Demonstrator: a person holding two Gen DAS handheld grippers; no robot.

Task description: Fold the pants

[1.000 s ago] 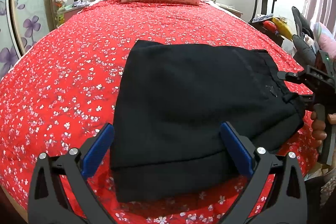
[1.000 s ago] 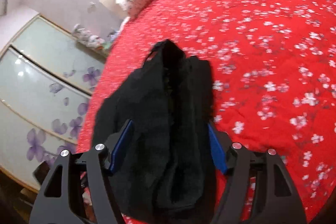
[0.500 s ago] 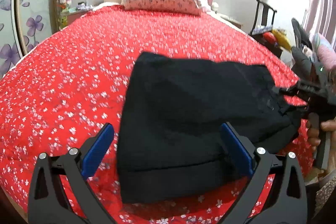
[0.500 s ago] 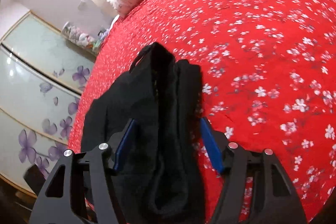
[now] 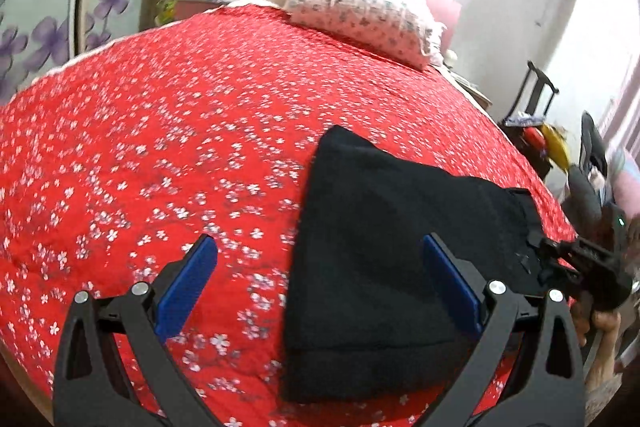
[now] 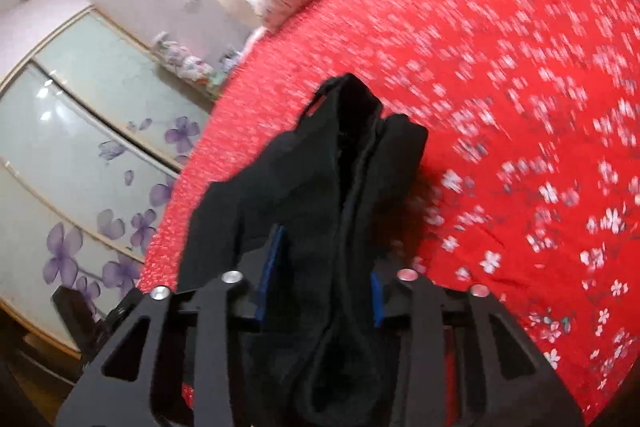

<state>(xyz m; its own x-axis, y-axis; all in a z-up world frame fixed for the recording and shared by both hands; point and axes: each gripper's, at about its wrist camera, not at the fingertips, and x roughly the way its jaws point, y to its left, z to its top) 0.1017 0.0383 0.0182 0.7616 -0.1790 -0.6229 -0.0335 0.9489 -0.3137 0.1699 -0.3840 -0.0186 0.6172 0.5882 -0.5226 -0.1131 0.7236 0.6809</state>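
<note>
The black pants (image 5: 384,251) lie folded into a thick rectangle on the red flowered bedspread (image 5: 168,131). My left gripper (image 5: 320,287) is open and empty, held above the bed at the folded pants' near left edge. My right gripper (image 6: 320,291) is shut on the pants (image 6: 336,187), clamping the bunched right end between its blue pads. In the left wrist view the right gripper (image 5: 536,251) shows at the pants' right edge, held by a hand.
A flowered pillow (image 5: 360,15) lies at the head of the bed. A wardrobe with purple flower panels (image 6: 80,155) stands to the left. A chair with clutter (image 5: 536,131) stands at the bed's right side.
My right gripper has closed tighter on the bunched end of the pants. My left gripper has swung left, so the pants now sit toward the right of its view.
</note>
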